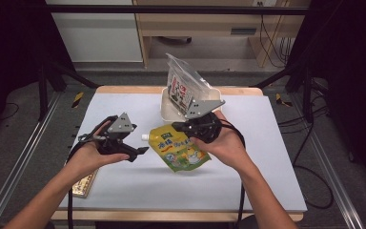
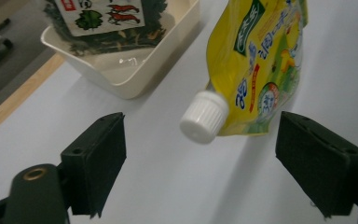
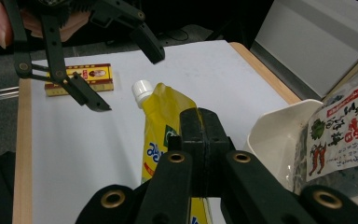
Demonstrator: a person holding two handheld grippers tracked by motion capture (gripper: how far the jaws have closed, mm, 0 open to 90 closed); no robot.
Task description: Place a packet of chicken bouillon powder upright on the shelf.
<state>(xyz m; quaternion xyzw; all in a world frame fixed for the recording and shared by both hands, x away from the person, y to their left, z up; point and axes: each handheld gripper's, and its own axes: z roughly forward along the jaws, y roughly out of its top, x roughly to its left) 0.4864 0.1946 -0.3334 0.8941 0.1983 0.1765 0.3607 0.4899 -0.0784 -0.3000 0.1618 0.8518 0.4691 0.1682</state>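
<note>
A yellow spouted pouch (image 1: 181,150) with a white cap (image 2: 204,116) hangs just above the white table (image 1: 124,191). My right gripper (image 1: 185,128) is shut on the pouch's upper edge (image 3: 161,126), its jaws (image 3: 200,119) pressed together on the foil. My left gripper (image 1: 138,152) stands open to the left of the cap. In the left gripper view its two black pads (image 2: 95,163) flank the cap from nearer the camera and touch nothing. The right gripper view has the left gripper (image 3: 121,70) spread wide beyond the cap (image 3: 142,88).
A white tub (image 1: 167,112) stands at the table's far middle and holds an upright clear bag of dark dried food (image 1: 183,86). A flat yellow and red box (image 1: 83,183) lies at the table's near left edge. Bare table lies in front and to the right.
</note>
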